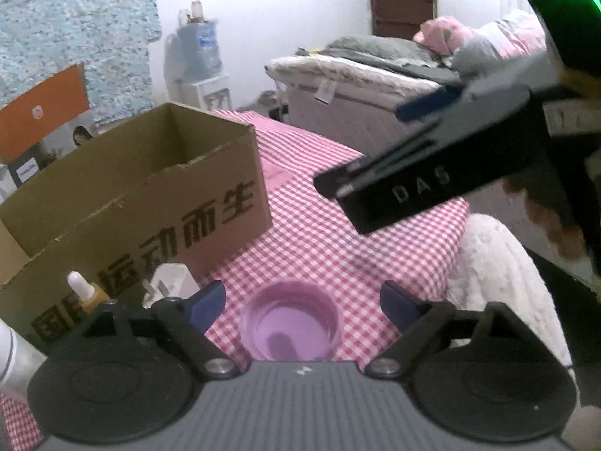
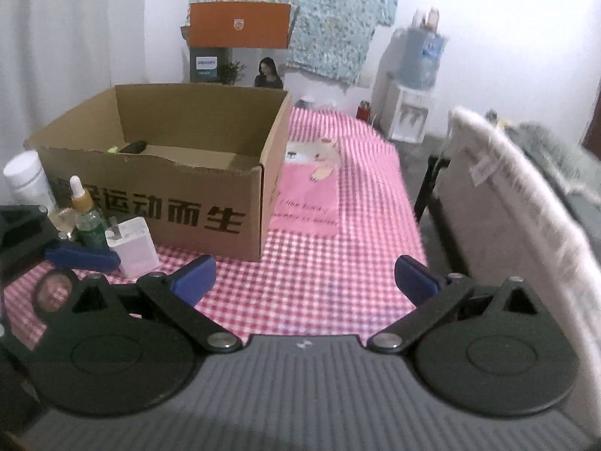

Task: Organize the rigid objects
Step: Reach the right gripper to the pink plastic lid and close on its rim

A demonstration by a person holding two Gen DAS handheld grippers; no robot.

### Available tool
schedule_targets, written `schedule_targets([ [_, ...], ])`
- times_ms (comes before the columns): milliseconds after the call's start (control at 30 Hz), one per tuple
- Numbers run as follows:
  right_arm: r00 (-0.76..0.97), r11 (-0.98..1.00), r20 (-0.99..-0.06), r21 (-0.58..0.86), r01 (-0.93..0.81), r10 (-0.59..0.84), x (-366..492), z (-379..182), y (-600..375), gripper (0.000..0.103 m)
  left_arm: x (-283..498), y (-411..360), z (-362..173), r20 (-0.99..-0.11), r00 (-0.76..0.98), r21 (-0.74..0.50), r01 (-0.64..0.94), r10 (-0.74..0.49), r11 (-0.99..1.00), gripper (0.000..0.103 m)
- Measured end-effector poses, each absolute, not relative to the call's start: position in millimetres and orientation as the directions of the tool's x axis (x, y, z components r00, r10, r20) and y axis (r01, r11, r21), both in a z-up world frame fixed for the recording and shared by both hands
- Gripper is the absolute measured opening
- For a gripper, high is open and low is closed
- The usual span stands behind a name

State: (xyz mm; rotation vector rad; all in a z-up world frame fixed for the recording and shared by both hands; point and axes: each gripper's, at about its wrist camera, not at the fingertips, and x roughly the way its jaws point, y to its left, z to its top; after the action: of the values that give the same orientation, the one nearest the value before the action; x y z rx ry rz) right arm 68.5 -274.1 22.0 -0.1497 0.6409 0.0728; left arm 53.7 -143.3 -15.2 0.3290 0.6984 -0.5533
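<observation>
Flanking open checkered tablecloth (image 2: 319, 263) — cardboard box (image 2: 169, 173) leftward.

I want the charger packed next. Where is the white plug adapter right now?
The white plug adapter stands on the checked cloth at the right wrist view's lower left, before the cardboard box, beside the dropper bottle.

Black-armed tongs (image 2: 304, 278), blue pads (image 2: 195, 276), ribbed grey body.

Bottles (image 2: 84, 210) and charger (image 2: 133, 246) stand before the box (image 2: 210, 203).
</observation>
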Motion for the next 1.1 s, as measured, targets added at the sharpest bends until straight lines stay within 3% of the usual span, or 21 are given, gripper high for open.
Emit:
schedule_targets([
  [133,0.806,0.98,-0.591,-0.151,-0.128,0.014,66.6,29.3,-272.8,0.102,51.1,-142.7,-16.1,-0.684,0.627,0.104,0.591,-0.373,0.8,0.098],
  [333,0.778,0.98,-0.607,0.014,-0.198,0.166,60.1,31.8,-287.8,0.102,51.8,-133.1,-8.9,-0.664,0.615,0.051,0.604,-0.424,0.795,0.103],
  [600,0.783,0.981,-0.595,0.049,-0.188,0.18,55.6,31.3,-291.5,0.102,56.4,-126.8,-2.5,-0.645,0.599,-0.028,0.601,-0.474,0.798,0.103],
  [833,0.769,0.975,-0.602,0.091,-0.201,0.214,60.0,29.0,-291.0,0.102,53.3,-127.6,-5.0,-0.621,0.623,0.013,0.615,-0.475,0.789,0.103],
  [1100,0.772,0.971,-0.589,0.151,-0.185,0.239,60.9,27.7,-297.3,0.102,57.4,-114.1,-15.4,-0.616,0.578,-0.092,0.621,-0.535,0.778,0.103],
])
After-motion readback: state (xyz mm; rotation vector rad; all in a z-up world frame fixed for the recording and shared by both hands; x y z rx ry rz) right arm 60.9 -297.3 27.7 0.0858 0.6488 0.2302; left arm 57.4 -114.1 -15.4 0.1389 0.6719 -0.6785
